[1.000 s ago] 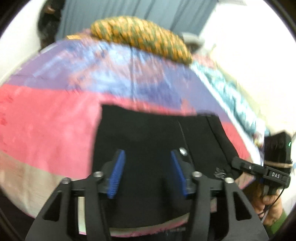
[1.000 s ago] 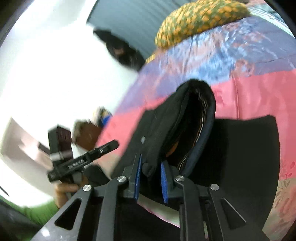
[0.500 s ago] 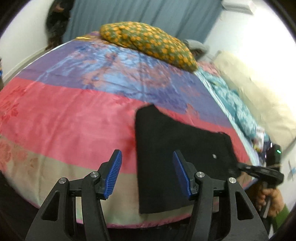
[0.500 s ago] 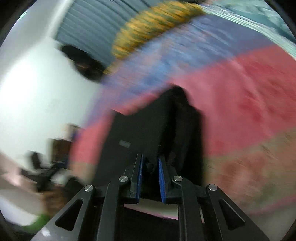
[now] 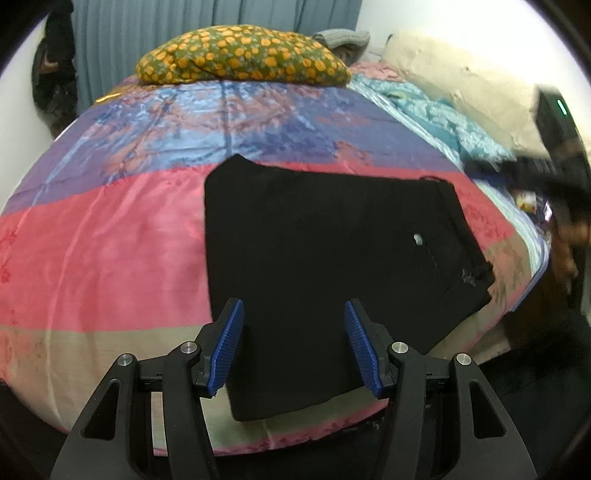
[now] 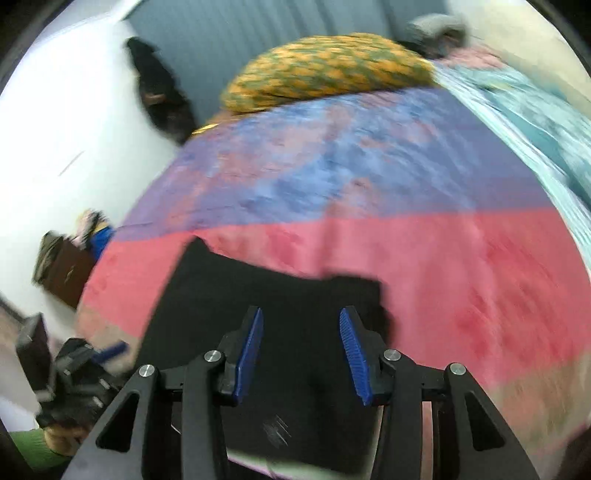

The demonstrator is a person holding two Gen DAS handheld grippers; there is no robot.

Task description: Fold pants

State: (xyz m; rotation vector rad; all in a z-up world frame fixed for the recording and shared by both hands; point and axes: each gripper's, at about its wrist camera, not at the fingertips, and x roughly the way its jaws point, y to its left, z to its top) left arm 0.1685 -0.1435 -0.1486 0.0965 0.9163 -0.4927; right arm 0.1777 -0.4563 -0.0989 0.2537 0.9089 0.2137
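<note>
The black pants (image 5: 325,251) lie folded flat in a rectangle on the pink band of the bedspread (image 5: 110,243), near the bed's front edge. My left gripper (image 5: 293,347) hovers open above their near end, with nothing between the blue pads. In the right wrist view, which is blurred, the pants (image 6: 266,295) lie flat below my right gripper (image 6: 301,350). Its jaws are opening and nothing is pinched between them. The right gripper (image 5: 554,147) also shows as a blur at the right edge of the left wrist view. The left gripper (image 6: 74,373) appears at the lower left of the right wrist view.
A pillow (image 5: 240,55) with orange flowers lies at the head of the bed before a grey curtain (image 5: 184,18). A teal blanket (image 5: 443,110) and a beige cushion (image 5: 461,77) run along the bed's right side. A brown box (image 6: 62,269) stands by the white wall.
The right gripper let go of the raised fold of the pants and lifted; the pants now lie flat. The left gripper shifted across and down over their near end.
</note>
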